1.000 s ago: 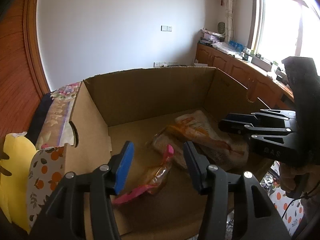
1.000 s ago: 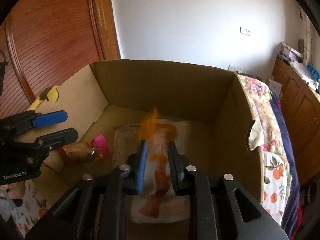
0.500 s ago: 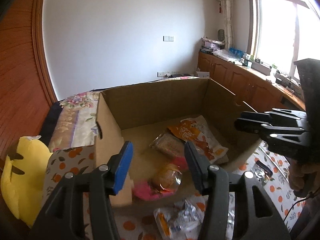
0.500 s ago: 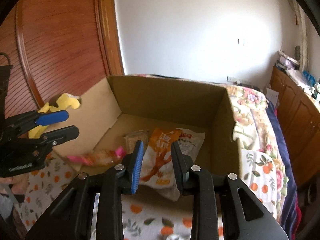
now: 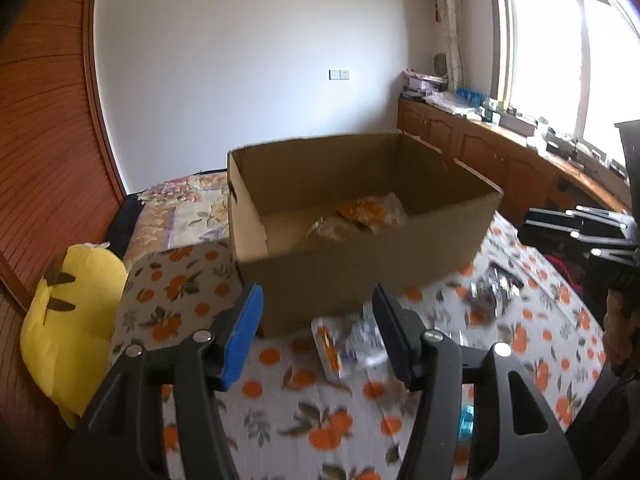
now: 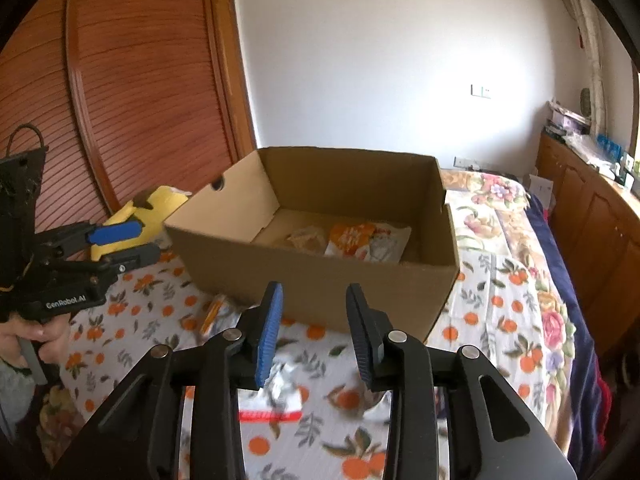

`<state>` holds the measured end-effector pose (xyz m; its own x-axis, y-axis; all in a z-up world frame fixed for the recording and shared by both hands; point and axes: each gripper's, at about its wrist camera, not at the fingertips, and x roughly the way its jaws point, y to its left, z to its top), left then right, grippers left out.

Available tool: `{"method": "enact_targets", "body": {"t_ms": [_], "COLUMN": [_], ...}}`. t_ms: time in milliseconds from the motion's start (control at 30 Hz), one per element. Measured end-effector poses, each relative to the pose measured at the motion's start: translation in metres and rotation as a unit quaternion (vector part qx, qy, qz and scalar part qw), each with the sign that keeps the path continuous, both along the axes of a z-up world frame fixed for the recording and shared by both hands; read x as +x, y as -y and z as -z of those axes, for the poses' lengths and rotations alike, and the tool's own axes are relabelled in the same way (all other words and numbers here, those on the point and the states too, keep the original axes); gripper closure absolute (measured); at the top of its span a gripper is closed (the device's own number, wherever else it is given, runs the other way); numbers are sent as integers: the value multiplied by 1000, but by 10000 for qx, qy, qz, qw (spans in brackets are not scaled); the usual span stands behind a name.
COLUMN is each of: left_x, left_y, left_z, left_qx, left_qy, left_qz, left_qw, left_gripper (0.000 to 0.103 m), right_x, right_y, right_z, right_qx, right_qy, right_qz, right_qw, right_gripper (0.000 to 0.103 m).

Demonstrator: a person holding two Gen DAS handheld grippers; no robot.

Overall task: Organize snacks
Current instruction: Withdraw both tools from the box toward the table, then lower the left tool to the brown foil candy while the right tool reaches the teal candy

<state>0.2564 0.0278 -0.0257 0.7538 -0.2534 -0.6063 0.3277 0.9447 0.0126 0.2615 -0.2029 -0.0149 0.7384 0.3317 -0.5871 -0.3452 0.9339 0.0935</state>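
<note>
Snacks still loose on the bed lie in front of the cardboard box (image 5: 360,272), on its near side. One packet (image 5: 332,344) lies just ahead of the left gripper (image 5: 316,332), between its fingers in that view, long side running away from the box. That gripper is nearer; its jaws have just been opening and hold nothing. The right gripper (image 6: 314,332), also just opening and empty, hovers over a white wrapper (image 6: 276,396).

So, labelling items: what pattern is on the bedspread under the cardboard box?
Oranges with leaves on white bedspread; right wrist view.
</note>
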Motion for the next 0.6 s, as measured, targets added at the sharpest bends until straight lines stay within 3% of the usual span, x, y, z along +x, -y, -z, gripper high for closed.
{"method": "enact_targets", "body": {"t_ms": [233, 600], "left_x": [-35, -71], "left_y": [-10, -24], "left_z": [31, 54], "left_qx": [-32, -114], "left_qy": [-254, -383], "left_qz": [-34, -41], "left_qw": [9997, 9992], "left_gripper": [45, 42], "right_x": [-36, -65], "right_y": [-5, -18], "right_z": [18, 52], "right_qx": [89, 96], "right_qy": [-147, -464], "right_qz": [-105, -236], "right_qw": [9998, 9986], "right_gripper": [68, 59]}}
